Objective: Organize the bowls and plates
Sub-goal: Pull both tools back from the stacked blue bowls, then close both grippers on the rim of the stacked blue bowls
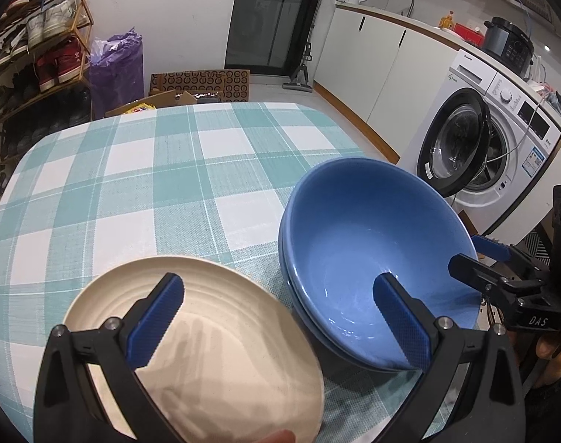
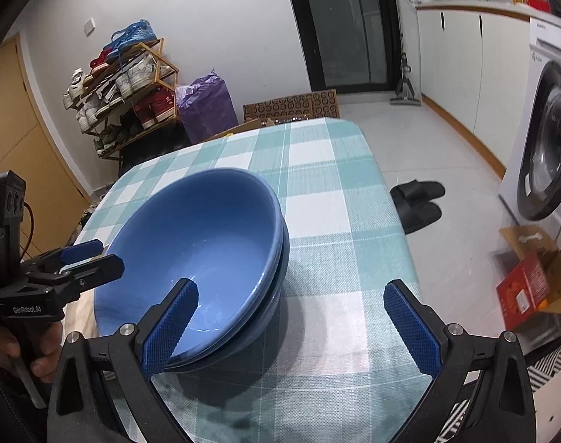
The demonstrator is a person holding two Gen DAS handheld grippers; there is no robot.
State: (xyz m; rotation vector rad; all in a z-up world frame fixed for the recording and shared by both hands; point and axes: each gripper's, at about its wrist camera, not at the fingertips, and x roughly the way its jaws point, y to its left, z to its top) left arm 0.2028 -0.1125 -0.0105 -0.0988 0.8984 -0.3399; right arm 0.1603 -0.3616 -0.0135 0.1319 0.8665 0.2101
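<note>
Two glossy blue bowls (image 1: 376, 258) sit nested, the upper one tilted in the lower, on the worktop (image 1: 169, 184) under a teal-and-white checked woven cloth. Just beside them lies a cream plate (image 1: 192, 332) with faint concentric ridges. The left gripper (image 1: 280, 321) hangs released, jaws wide, one finger over the plate and one over the bowls. The right gripper (image 2: 291, 328) is also released, straddling the bowls' rim. A washing machine (image 1: 494, 147) stands beyond.

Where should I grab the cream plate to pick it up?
Grip the cream plate by its rim, coming from the near edge under the open left gripper. It lies flat and shallow on the table, so only the rim offers the pads a bite.
</note>
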